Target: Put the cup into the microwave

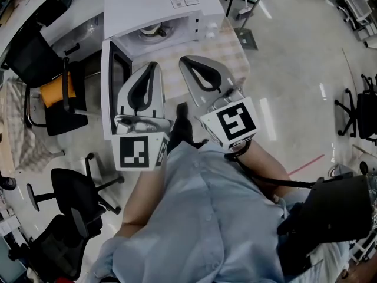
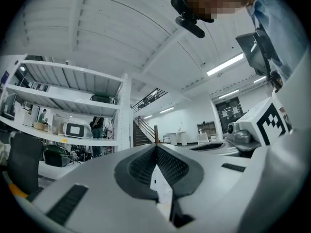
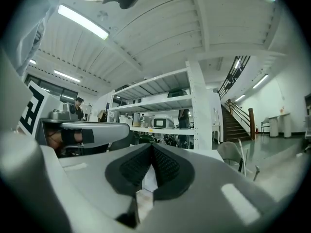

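Note:
The white microwave [image 1: 171, 7] stands at the top of the head view, its door [image 1: 111, 81] swung open to the left. Inside the cavity sits a pale round cup [image 1: 154, 31], seen from above. Both grippers are held up in front of the person, side by side and pointing level, well short of the oven. My left gripper [image 1: 152, 66] [image 2: 156, 147] is shut with nothing between its pads. My right gripper [image 1: 185, 61] [image 3: 151, 147] is shut and empty too. Each gripper view looks out across the room, away from the microwave.
The microwave rests on a table with a checked cloth [image 1: 232, 46]. Black office chairs [image 1: 73, 196] stand at the left, one with an orange cushion [image 1: 56, 90]; another chair [image 1: 360, 114] is at the right. White shelving [image 3: 165, 103] with equipment and a staircase [image 2: 146, 132] lie farther off.

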### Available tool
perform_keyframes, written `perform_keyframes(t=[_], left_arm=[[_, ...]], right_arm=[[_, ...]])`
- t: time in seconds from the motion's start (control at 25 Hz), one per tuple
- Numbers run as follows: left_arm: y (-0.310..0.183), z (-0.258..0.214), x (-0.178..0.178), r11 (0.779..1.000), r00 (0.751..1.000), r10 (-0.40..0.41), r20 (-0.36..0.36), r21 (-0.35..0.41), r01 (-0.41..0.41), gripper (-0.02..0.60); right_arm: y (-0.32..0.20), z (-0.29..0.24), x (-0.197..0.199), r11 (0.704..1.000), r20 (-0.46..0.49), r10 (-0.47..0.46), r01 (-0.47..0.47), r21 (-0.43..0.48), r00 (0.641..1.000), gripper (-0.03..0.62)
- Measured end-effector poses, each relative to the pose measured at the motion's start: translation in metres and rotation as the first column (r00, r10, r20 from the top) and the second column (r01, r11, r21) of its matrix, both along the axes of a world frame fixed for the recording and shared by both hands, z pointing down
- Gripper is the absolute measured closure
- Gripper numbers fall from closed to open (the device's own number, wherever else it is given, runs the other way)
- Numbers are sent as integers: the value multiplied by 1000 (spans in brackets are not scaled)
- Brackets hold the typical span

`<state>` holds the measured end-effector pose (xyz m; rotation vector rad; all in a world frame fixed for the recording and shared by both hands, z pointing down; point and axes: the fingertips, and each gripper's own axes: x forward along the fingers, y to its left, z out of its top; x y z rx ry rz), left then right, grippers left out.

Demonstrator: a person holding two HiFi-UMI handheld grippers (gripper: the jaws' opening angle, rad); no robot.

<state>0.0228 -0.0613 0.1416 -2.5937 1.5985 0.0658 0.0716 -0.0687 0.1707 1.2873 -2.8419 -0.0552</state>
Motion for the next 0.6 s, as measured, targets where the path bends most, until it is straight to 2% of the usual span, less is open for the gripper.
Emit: perform_keyframes(t=[0.6], left_arm=[[12, -9, 9, 999, 1000, 20, 2, 30, -20, 577]], right_arm=[[10, -9, 1, 1000, -6, -8, 8, 20, 1000, 592]])
